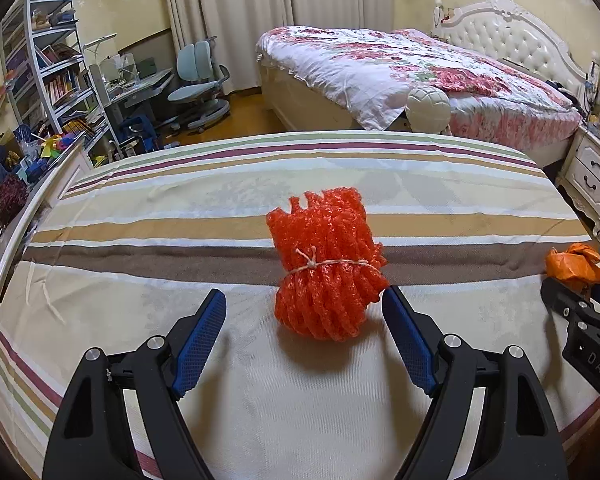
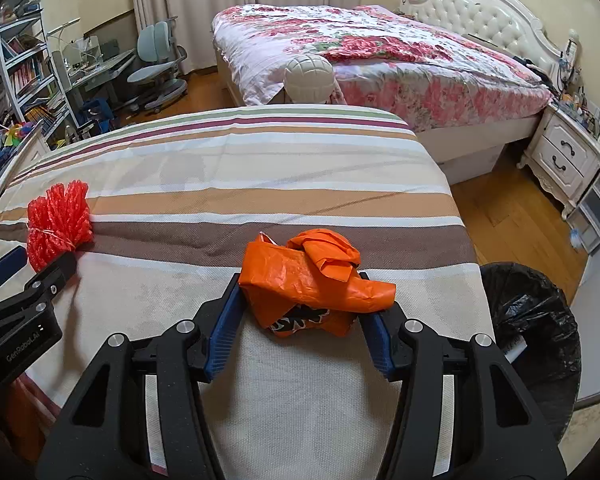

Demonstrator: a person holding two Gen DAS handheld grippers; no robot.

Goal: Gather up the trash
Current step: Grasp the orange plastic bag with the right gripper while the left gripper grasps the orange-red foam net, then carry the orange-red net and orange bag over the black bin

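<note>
Two pieces of trash lie on a striped bedsheet (image 1: 148, 216), each facing its own gripper. The red foam-net bundle (image 1: 327, 266), tied round its waist with string, lies directly ahead of the left gripper (image 1: 304, 312), its near end just between the blue fingertips; its long axis runs away from the camera, roughly parallel to the fingers, so the jaws span its short width. The left jaws stand wide apart and hold nothing; a gap shows on the left side, while the right pad sits close against the bundle, contact uncertain. The crumpled orange plastic bag (image 2: 312, 280) sits between the pads of the right gripper (image 2: 304, 312), whose jaws are about half open and closed against the bag's two sides, apparently gripping it. The bag's long axis lies crosswise to these fingers.

The right wrist view alone shows the bin lined with a black bag (image 2: 536, 320), below the sheet's right edge, nearer the right hand. The left wrist view alone shows the string knot and the bundle's gap to its pads.
</note>
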